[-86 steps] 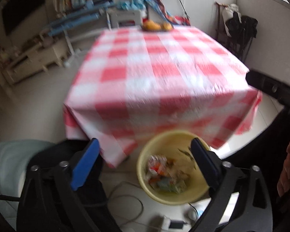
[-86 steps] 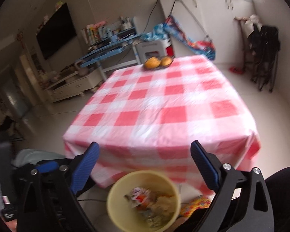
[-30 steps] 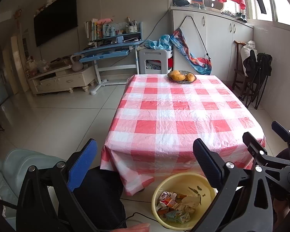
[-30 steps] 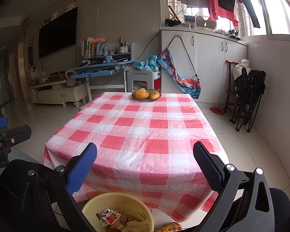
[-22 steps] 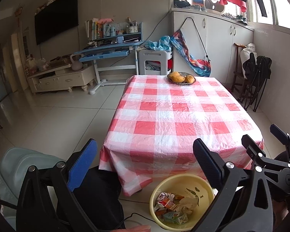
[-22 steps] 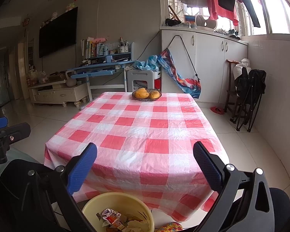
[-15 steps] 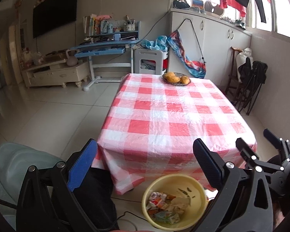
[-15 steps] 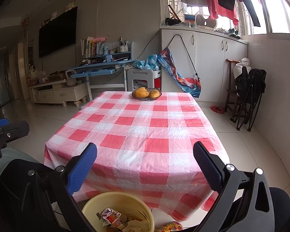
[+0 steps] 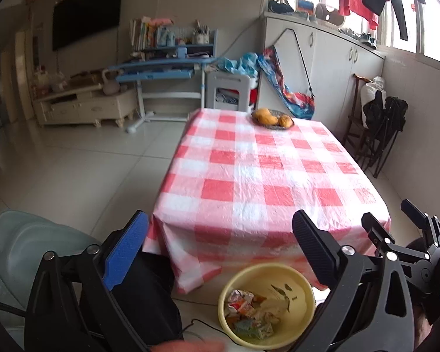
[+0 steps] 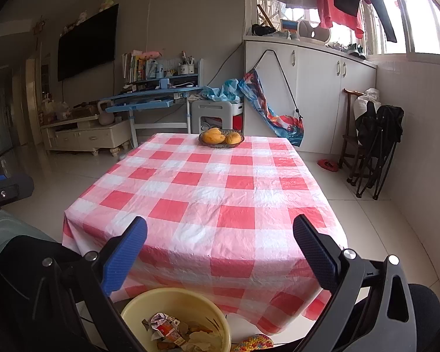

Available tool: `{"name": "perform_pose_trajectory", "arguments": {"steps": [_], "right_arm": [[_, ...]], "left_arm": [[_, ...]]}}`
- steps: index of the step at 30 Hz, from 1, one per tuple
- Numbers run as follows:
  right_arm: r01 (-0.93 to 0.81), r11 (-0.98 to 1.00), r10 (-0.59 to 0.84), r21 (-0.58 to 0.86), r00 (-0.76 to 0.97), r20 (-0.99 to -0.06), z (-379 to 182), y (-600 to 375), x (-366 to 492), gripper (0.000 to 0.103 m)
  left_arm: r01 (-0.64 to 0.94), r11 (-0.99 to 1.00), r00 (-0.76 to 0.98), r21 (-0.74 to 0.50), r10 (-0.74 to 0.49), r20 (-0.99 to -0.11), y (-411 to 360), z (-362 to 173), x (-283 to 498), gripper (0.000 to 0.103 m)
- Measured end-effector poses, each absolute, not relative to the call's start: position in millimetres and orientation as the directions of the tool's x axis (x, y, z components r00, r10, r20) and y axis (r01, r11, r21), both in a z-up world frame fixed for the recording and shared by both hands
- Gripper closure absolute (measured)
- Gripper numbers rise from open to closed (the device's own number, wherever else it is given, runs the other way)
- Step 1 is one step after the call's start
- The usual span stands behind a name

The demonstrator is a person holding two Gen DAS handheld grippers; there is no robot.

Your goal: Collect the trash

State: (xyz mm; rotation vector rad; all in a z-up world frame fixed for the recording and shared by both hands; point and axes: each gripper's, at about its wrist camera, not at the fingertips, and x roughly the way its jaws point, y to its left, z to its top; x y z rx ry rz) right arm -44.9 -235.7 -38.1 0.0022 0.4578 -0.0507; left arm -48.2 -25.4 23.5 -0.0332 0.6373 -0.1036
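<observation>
A yellow bin (image 9: 297, 308) stands on the floor at the near edge of the table, with crumpled wrappers and cartons (image 9: 249, 314) inside. My left gripper (image 9: 220, 220) hovers above and behind the bin. Its jaws are closing and nothing is between them. My right gripper (image 10: 220, 228) is open and empty, aimed over the same bin (image 10: 173, 293) and its trash (image 10: 170, 330). The checked cloth on the table (image 10: 214, 193) carries only a fruit basket (image 10: 221, 138). Each gripper shows at the edge of the other's view.
A pale green chair (image 9: 29, 243) is at my left, and folded black chairs (image 9: 381, 123) lean on the right wall. A cable lies on the floor by the bin. A colourful slipper-like item (image 10: 255, 343) sits beside the bin. Open tiled floor stretches left of the table.
Both views have tipped up from the bin to look across the table. In the last second the left view rolled slightly; the right view held still.
</observation>
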Motion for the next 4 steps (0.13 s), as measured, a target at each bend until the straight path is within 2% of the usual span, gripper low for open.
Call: {"name": "perform_pose_trajectory", "arguments": {"steps": [2, 4], "right_arm": [[0.047, 0.999, -0.048, -0.014, 0.895, -0.444, -38.4, -235.5, -44.3, 0.008], [0.046, 0.999, -0.048, -0.016, 0.894, -0.446, -38.8, -234.9, -44.1, 0.008]], "left_arm": [[0.09, 0.993, 0.79, -0.077, -0.118, -0.602, -23.5, 21.2, -45.8, 0.022], [0.077, 0.994, 0.777, -0.082, -0.112, -0.62, -21.3, 18.3, -41.8, 0.023]]}}
